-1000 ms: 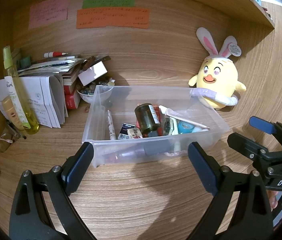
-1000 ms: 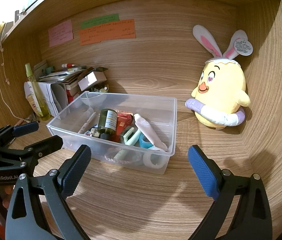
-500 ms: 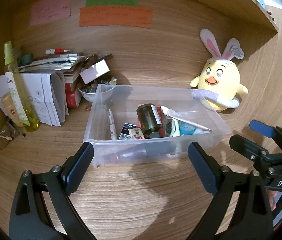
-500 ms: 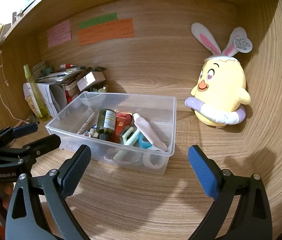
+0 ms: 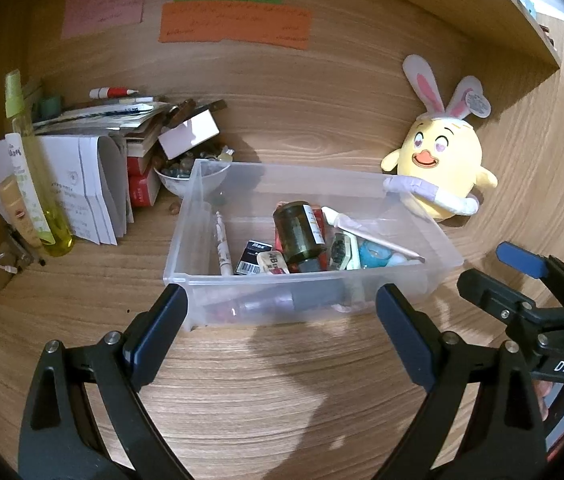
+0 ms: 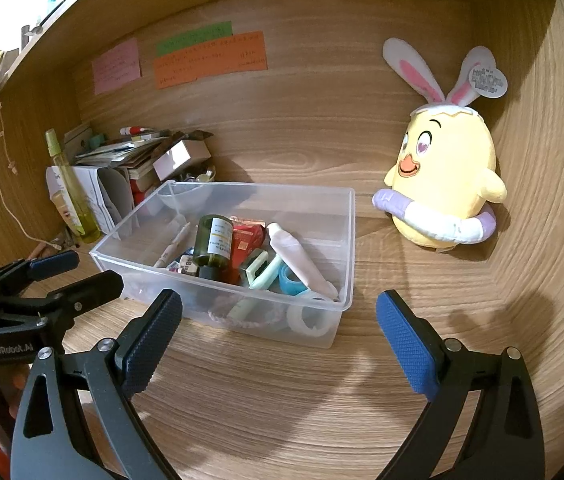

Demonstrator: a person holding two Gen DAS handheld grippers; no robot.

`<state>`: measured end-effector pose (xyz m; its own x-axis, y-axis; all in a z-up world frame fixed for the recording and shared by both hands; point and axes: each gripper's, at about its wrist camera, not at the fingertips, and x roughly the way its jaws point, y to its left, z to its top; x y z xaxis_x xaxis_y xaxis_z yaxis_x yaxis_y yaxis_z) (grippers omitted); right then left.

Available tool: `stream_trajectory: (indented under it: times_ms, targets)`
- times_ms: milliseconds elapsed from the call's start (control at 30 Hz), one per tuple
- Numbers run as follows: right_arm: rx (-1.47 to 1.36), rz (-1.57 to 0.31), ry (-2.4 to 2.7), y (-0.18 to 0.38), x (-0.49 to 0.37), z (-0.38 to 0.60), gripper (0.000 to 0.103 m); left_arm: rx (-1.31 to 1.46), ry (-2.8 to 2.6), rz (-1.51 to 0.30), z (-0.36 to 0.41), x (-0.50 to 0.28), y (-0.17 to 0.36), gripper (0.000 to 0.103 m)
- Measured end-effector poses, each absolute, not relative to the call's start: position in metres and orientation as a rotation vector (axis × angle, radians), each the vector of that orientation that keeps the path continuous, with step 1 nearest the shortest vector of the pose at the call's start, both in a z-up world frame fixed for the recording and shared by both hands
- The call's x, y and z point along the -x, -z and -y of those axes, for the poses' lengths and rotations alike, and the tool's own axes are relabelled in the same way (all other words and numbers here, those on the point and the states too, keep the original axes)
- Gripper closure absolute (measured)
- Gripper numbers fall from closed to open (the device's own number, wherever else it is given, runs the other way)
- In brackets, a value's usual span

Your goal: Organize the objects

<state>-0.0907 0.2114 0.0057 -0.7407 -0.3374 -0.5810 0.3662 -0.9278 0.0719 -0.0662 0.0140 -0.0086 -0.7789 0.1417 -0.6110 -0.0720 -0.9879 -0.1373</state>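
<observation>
The bin [image 5: 306,236] of small items sits mid-worktop [image 5: 262,380], its long side running left to right, straight ahead of the left claw [image 5: 278,334] and nearer it; the right claw [image 6: 278,338] faces its right end. Both gape wide, empty.

- Left tongs [image 5: 280,320]: fingers spread wide, holding nothing, hovering low and pointing forward.
- Right tongs [image 6: 280,330]: fingers likewise spread wide and empty, level just beside the left pair.

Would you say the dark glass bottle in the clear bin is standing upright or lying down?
Lying down: the dark bottle rests on its side in the clear bin, cap toward the front.
</observation>
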Motion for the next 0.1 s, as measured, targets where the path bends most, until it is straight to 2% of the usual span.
stream_trajectory:
  times_ms: [100]
  targets:
    - [-0.865,-0.065,2.620,-0.0048,0.0920,-0.2114,0.006,0.991,-2.849,0.155,-0.0147,0.0664,0.0083,0.007]
